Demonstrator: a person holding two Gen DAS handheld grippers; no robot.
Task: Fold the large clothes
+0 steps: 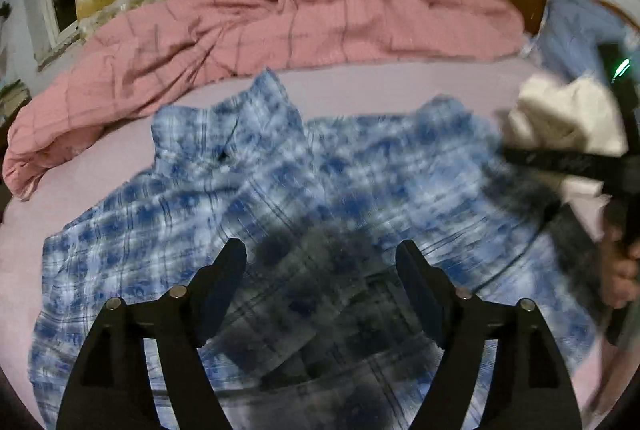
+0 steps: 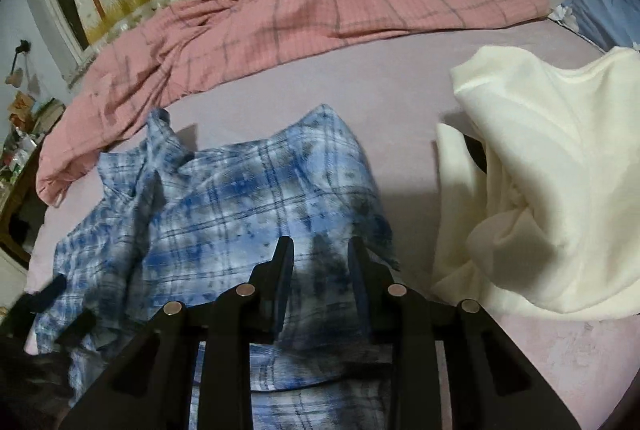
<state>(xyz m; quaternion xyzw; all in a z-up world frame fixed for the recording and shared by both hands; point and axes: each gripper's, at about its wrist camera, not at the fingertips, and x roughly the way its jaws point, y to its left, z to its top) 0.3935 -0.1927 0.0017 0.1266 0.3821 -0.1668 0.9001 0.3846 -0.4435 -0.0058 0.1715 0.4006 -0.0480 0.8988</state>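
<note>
- The bed with the pale lilac sheet [image 2: 392, 102] is carrying everything; a rumpled pink checked quilt [image 2: 320, 2] is lying along its far side.
- The blue-and-white plaid cotton shirt [image 2: 240, 198] is lying spread and creased on the sheet, collar pointing toward the quilt, near edge running under both tongs. It is looking light, limp and unlikely to slip; it will probably sag wherever it is unsupported, so pinching a hem corner or shoulder seam seems best.
- A cream soft garment [image 2: 540, 170] is sitting heaped just beside the shirt, on its right.
- The left tongs [image 1: 320, 250] are standing wide apart over the shirt's middle, released, with nothing between the pads; whether the tips are brushing the cloth is unclear through the blur.
- The right tongs [image 2: 320, 246] are standing partly apart above the shirt's right half, pads apart from the cloth, grasping nothing as far as I can judge.
</note>
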